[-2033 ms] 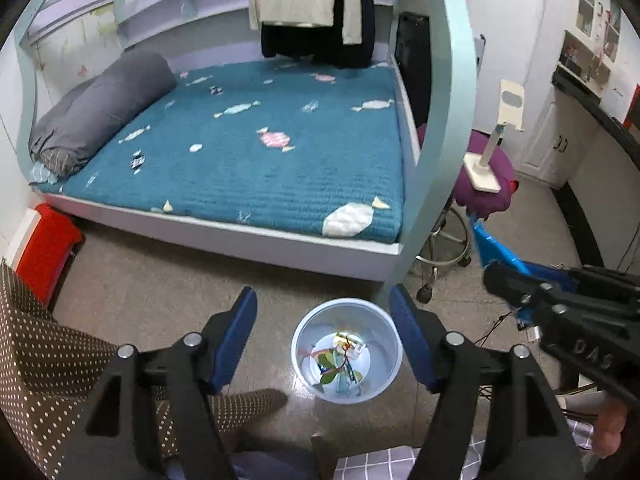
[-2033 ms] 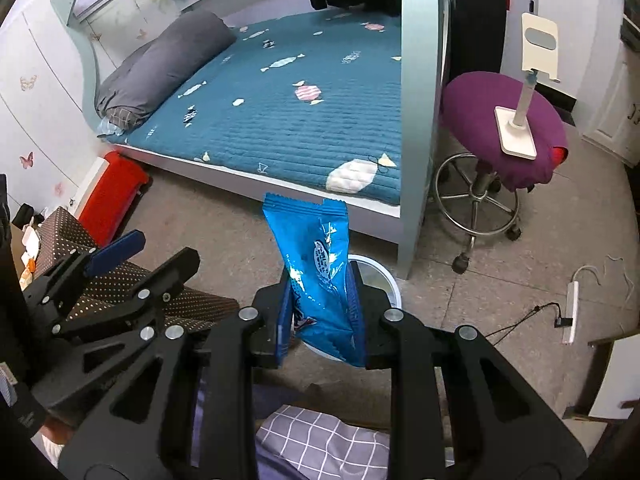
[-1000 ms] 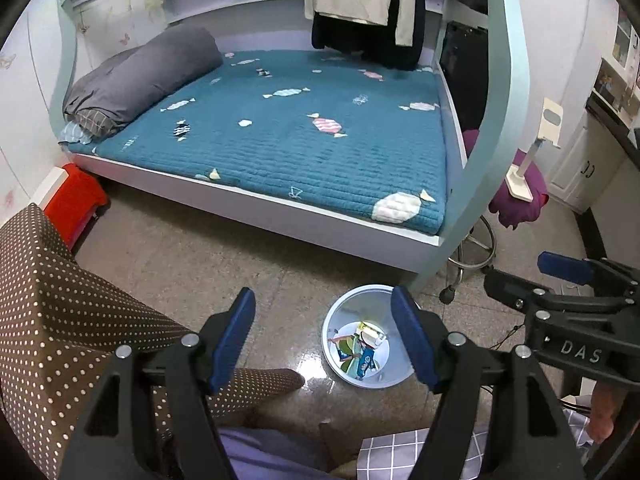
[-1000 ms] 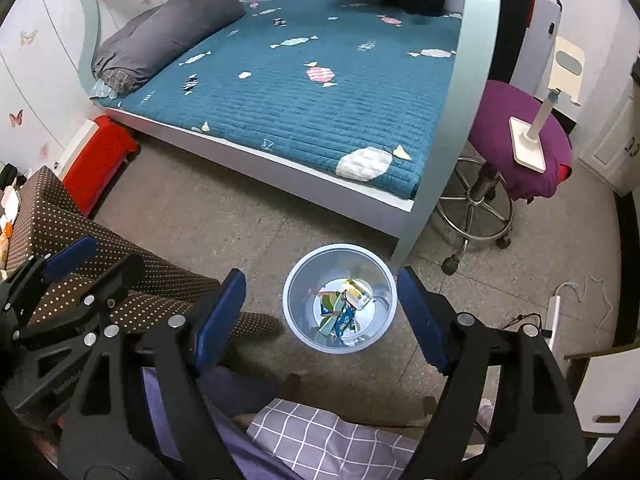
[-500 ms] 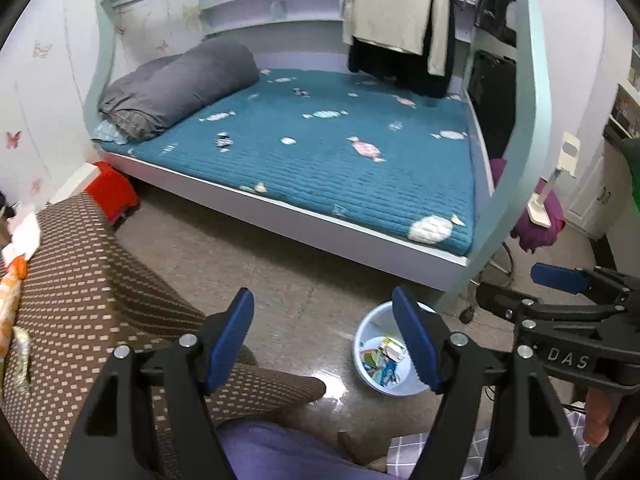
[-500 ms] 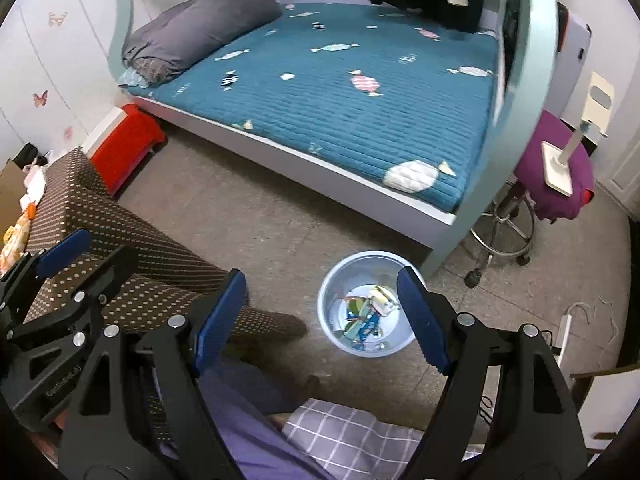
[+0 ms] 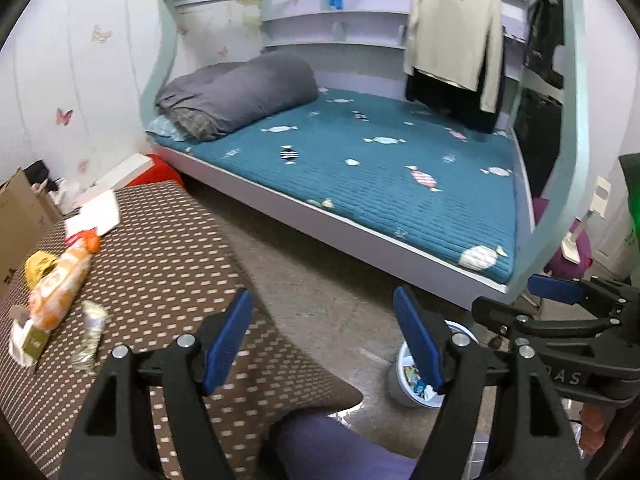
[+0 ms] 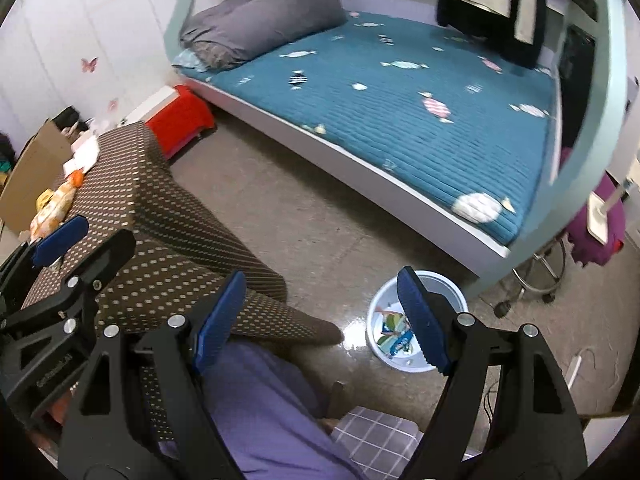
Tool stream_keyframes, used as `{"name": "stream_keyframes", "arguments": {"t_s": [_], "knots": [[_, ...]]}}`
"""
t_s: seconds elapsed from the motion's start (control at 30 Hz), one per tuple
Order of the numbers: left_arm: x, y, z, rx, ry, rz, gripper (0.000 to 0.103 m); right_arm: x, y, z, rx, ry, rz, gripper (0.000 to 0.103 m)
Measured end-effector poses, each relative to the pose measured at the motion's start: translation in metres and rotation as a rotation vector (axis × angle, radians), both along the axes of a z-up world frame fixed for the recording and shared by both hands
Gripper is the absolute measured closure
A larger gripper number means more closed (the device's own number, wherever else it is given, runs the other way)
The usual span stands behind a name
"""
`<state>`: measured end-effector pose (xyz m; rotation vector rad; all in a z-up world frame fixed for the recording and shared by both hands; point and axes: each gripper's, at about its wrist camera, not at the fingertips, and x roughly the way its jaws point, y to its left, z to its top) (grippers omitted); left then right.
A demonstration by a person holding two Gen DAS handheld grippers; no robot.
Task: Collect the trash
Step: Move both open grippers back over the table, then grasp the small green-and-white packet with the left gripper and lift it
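On the brown dotted tablecloth [image 7: 168, 248] at the left lie an orange wrapper [image 7: 60, 280], a yellow item [image 7: 38, 266], a shiny wrapper [image 7: 90, 336] and a small box [image 7: 28, 340]. My left gripper [image 7: 322, 340] hangs open and empty over the table's near corner and the floor. The white bin [image 8: 404, 364] stands on the floor with several wrappers [image 8: 394, 332] inside, partly behind the right finger of my open, empty right gripper [image 8: 320, 320]. The left wrist view shows only part of the bin [image 7: 400, 392]. Each gripper also appears in the other's view: right gripper [image 7: 528, 300], left gripper [image 8: 86, 246].
A blue-covered bed [image 7: 380, 168] with a grey rolled quilt [image 7: 240, 92] fills the far side. A red box [image 8: 180, 116] and a cardboard box [image 8: 36, 168] flank the table. A purple stool [image 8: 596, 216] stands right of the bin. A person's leg in purple trousers [image 8: 260, 400] is below.
The right gripper let go of a blue packet, which now lies in the bin. Both views have since swung left and up, bringing the table and its trash into sight.
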<state>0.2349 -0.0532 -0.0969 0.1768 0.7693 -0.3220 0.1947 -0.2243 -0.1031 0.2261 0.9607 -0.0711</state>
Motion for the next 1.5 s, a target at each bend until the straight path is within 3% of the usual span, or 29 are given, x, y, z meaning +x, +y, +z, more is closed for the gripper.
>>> {"name": "stream_keyframes", "arguments": {"t_s": [0.5, 0.9, 1.1, 1.27, 1.33, 1.5], "knots": [[0.007, 0.097, 0.004, 0.005, -0.002, 0.156, 0.029, 0.025, 0.090, 0.007, -0.028, -0.002, 0.167, 0.023], [0.025, 0.176, -0.014, 0.013, 0.064, 0.293, 0.026, 0.049, 0.149, 0.000, -0.065, 0.025, 0.279, 0.023], [0.036, 0.190, -0.025, 0.038, 0.095, 0.296, 0.026, 0.060, 0.168, -0.003, -0.077, 0.034, 0.311, 0.023], [0.044, 0.190, -0.039, 0.076, 0.142, 0.280, 0.051, 0.064, 0.175, -0.003, -0.081, 0.033, 0.329, 0.023], [0.043, 0.191, -0.038, 0.067, 0.136, 0.271, 0.083, 0.065, 0.178, -0.003, -0.086, 0.032, 0.332, 0.023], [0.035, 0.195, -0.032, 0.032, 0.102, 0.261, 0.087, 0.069, 0.185, 0.001, -0.096, 0.025, 0.344, 0.023]]}}
